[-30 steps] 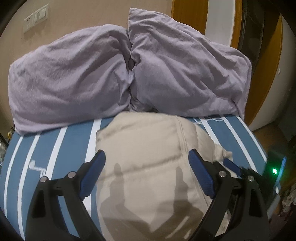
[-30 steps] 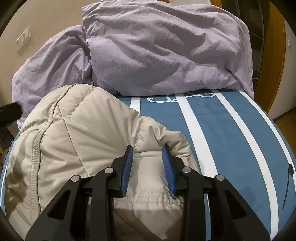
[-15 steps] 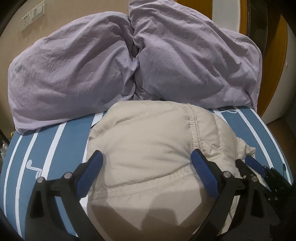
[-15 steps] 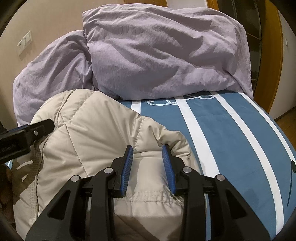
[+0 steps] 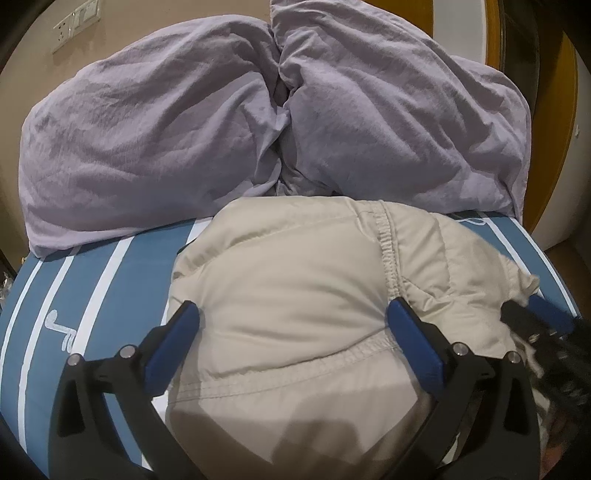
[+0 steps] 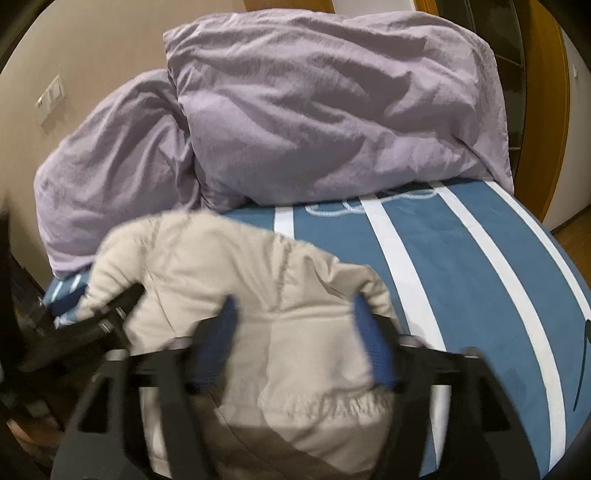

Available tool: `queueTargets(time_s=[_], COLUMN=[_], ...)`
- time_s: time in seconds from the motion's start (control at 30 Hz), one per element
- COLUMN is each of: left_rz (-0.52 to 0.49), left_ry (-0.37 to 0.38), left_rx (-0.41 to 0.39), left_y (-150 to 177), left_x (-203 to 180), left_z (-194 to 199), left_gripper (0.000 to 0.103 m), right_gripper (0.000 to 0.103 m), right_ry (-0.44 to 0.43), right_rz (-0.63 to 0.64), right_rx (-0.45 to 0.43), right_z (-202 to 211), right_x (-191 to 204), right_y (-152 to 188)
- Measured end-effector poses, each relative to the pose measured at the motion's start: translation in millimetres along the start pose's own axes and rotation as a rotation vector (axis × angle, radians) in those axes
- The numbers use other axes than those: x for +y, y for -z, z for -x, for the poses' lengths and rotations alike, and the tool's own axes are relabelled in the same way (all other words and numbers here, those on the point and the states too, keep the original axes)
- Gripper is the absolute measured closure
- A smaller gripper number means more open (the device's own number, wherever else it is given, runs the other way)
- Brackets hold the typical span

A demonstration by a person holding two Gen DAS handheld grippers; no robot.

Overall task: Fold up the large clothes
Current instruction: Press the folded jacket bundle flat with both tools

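Beige padded jacket lies bunched in a puffy mound on the blue bedsheet with white stripes, far edge touching the lilac pillows piled against the beige wall. Left gripper spread wide over the jacket, blue pads on either side of the mound, nothing pinched between them; an elastic hem seam runs across just under its fingers. Right gripper also spread apart, jaws parted over the jacket's near fold, fabric between the pads but not squeezed; this view is motion-blurred, so contact of the pads with the cloth can't be told. In the left view the right gripper's dark tip shows blurred at the jacket's right edge; in the right view the left gripper shows at the jacket's left edge. Wall sockets sit top left on the wall.
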State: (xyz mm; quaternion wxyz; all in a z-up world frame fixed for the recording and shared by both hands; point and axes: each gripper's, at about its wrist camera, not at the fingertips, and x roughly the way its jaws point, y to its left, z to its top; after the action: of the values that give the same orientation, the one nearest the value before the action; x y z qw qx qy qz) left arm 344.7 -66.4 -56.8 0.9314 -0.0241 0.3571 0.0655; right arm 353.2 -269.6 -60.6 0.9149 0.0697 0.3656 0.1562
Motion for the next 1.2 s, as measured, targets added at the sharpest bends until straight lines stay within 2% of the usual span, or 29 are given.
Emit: queueTargets(time_s=[0.1,0.17,0.2,0.37,0.5,1.2], left_rz=[-0.004,-0.003,-0.001,0.002,-0.003,-0.007], left_ry=[-0.006,-0.005,-0.003,0.006,0.005,0.004], left_rx=[-0.004,-0.004,-0.004,-0.009,-0.016,-0.022], left_y=[1,2,2,2,3,4], left_x=[0,0,0,1,0,-3], left_z=[0,0,0,1,1,-1], left_gripper=[0.002,0.002,0.002,0.002,0.002,0.002], right_gripper=[0.030,0.038,0.039,0.039,0.038,0.036], right_ry=[0.022,0.039,0.047,0.093,0.133,0.129], right_rz=[0.021,0.032,0.032,0.013,0.032,0.008], right_rx=[-0.047,-0.059,-0.059,-0.030,-0.051,-0.053], right_z=[4,1,-2,-22,-27,-33], right_x=[8,12,13,8,12,6], right_y=[-15,-20,-22,-11,-3,5])
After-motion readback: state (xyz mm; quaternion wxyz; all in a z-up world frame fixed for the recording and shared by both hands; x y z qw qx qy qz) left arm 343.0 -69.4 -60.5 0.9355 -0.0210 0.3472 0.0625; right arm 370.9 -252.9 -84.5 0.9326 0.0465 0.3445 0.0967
